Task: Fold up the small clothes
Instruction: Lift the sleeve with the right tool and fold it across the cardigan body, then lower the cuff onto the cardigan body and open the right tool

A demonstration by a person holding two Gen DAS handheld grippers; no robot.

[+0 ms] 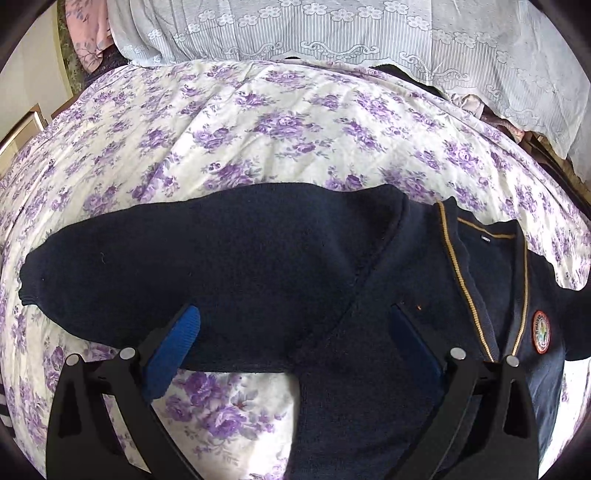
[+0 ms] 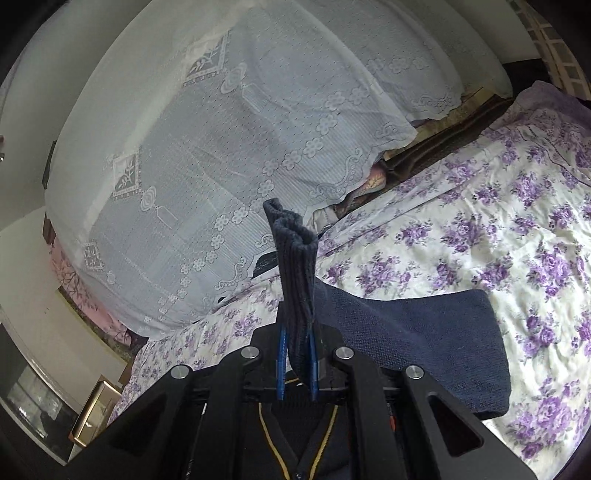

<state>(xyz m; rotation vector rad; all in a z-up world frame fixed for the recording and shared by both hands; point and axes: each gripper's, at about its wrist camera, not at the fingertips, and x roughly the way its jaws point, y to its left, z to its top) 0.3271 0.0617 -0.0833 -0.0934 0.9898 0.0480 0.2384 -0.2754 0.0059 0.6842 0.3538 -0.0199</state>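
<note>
A white bedsheet [image 1: 258, 122] printed with purple roses covers the bed, lightly creased across its middle. Along the bed's far edge hangs a pale blue-white lace cloth [image 1: 332, 33] with flower borders, draped over something bulky, and from under its hem pink-and-beige fabric [image 2: 373, 182] pokes out beside a dark wooden strip [image 2: 443, 144]. Past the bed's far left corner hangs a pink floral cloth [image 1: 86, 40], and below it stands a gold-edged frame [image 2: 94, 417].

The cardigan [image 1: 369, 295] lies on the bed [image 1: 258, 129] under the left tongs [image 1: 295, 332], one sleeve [image 1: 184, 266] stretching leftward, while its other cuff [image 2: 295, 258] sits between the right tongs [image 2: 297, 365], the lace cover [image 2: 221, 147] beyond.
</note>
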